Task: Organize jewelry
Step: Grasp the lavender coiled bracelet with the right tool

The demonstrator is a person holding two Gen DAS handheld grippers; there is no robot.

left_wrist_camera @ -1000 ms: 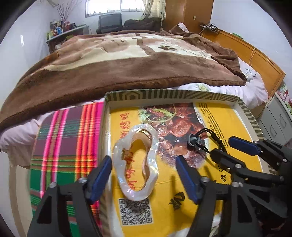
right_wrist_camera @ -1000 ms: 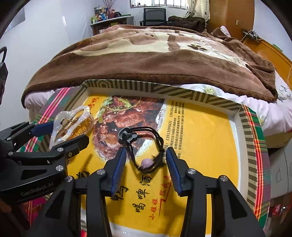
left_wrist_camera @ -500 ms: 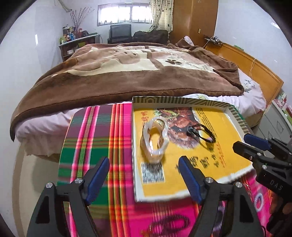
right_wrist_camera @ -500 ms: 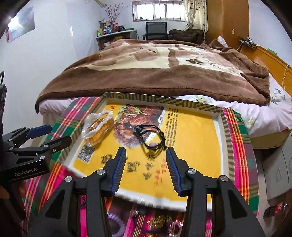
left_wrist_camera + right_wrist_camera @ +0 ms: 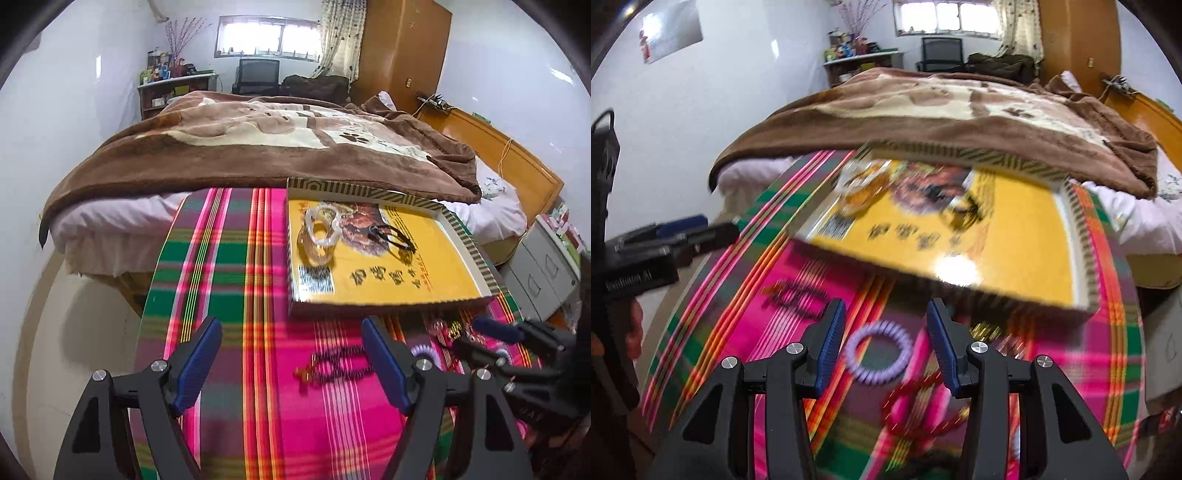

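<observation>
Yellow tray (image 5: 436,280) at 12 o'clock held two pieces. Dark bead bracelet (image 5: 332,367), purple coil ring (image 5: 878,350) and red cord (image 5: 919,402) lay on the desk. Left tongs (image 5: 291,363) wide, right tongs (image 5: 884,347) narrower, both empty. Roughly half done.

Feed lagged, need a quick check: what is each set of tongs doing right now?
Left tongs: open, holding nothing.
Right tongs: open, holding nothing, above the purple coil bracelet.

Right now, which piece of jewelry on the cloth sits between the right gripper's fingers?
The lilac spiral ring. The dark bead bracelet lies farther left, and the red cord lies nearer the camera.
</observation>
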